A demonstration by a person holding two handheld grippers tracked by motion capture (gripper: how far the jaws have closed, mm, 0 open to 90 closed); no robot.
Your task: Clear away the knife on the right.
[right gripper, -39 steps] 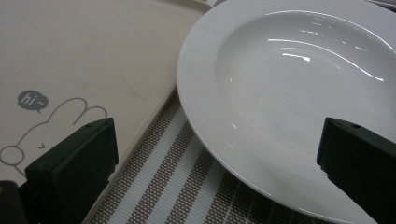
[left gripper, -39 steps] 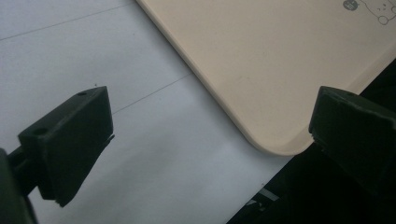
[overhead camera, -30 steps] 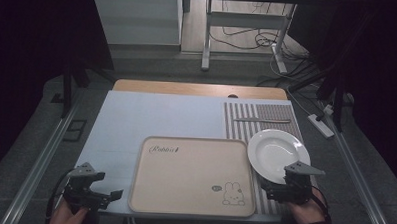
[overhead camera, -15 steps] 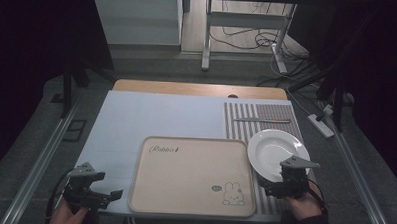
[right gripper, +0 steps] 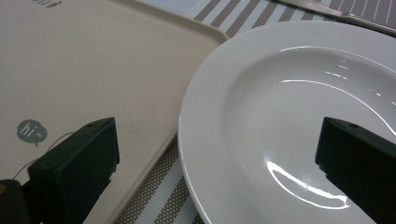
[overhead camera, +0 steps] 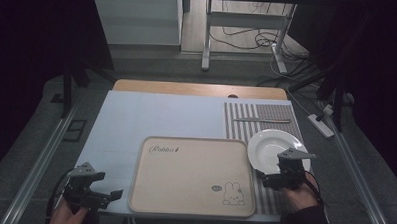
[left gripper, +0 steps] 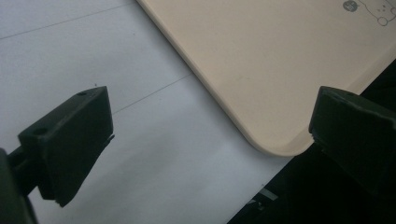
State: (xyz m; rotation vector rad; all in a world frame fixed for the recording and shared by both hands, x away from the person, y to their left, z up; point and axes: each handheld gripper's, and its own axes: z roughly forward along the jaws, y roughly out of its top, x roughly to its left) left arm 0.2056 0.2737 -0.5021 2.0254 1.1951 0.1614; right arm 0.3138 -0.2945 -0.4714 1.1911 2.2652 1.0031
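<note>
A white plate point(overhead camera: 274, 146) sits on a striped placemat point(overhead camera: 241, 118) at the right, next to a beige tray point(overhead camera: 192, 174) with a rabbit print. My right gripper point(overhead camera: 270, 177) is open at the plate's near rim. In the right gripper view its jaws point(right gripper: 215, 163) straddle the plate's point(right gripper: 299, 116) left edge and the tray's corner point(right gripper: 93, 70), gripping nothing. My left gripper point(overhead camera: 114, 194) is open at the table's front left. In the left gripper view its gap point(left gripper: 210, 135) frames the tray's near corner point(left gripper: 261, 60) and the pale mat point(left gripper: 93, 56).
Cutlery point(overhead camera: 261, 119) lies across the far end of the striped placemat. A pale blue-white mat point(overhead camera: 151, 115) covers the table's left and middle. The table's front edge point(left gripper: 261, 182) drops off just past the tray's corner. Cables and a power strip point(overhead camera: 320, 125) lie on the floor at the right.
My right gripper has edged forward and left onto the plate's near rim. The left gripper has barely shifted. Plate and tray stay where they were.
</note>
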